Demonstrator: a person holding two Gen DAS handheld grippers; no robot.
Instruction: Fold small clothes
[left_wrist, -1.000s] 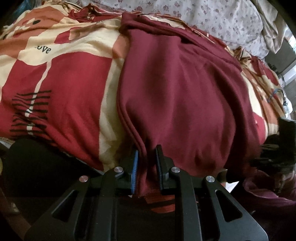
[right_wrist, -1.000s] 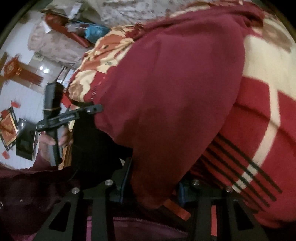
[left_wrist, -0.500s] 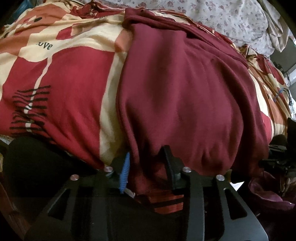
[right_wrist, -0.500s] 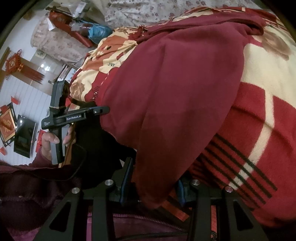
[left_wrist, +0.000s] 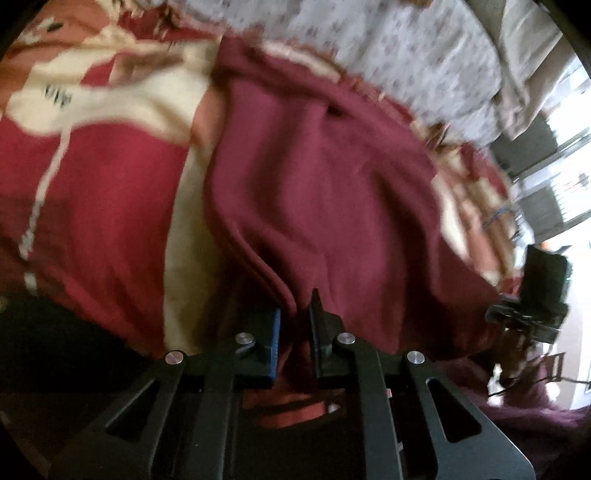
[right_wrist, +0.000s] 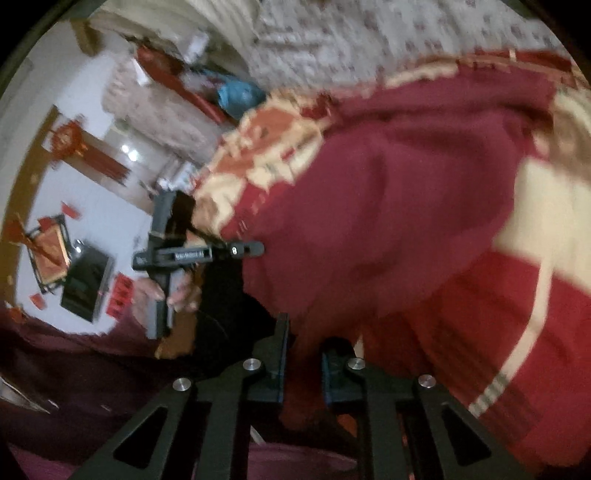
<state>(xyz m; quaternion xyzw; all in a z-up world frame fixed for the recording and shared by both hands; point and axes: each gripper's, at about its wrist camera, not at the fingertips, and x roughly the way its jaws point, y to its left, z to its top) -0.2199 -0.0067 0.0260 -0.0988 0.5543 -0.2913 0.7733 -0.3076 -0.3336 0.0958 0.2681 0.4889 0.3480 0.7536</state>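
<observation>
Motion blur smears both views. The maroon garment's (left_wrist: 314, 192) near hem drops out of sight behind the black fingers (left_wrist: 321, 332). The blanket's (left_wrist: 92, 206) lettering is unreadable.

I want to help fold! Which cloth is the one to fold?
Find the big bed blanket with red and cream blocks. On top of it lies the dark maroon garment, its near edge pinched by both tongs, left and right. It is one plain wine colour with no pattern, unlike the blanket.

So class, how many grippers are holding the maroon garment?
2. The left gripper clamps the maroon garment's near edge; the right gripper, jaws closing, pinches its other near corner.
</observation>
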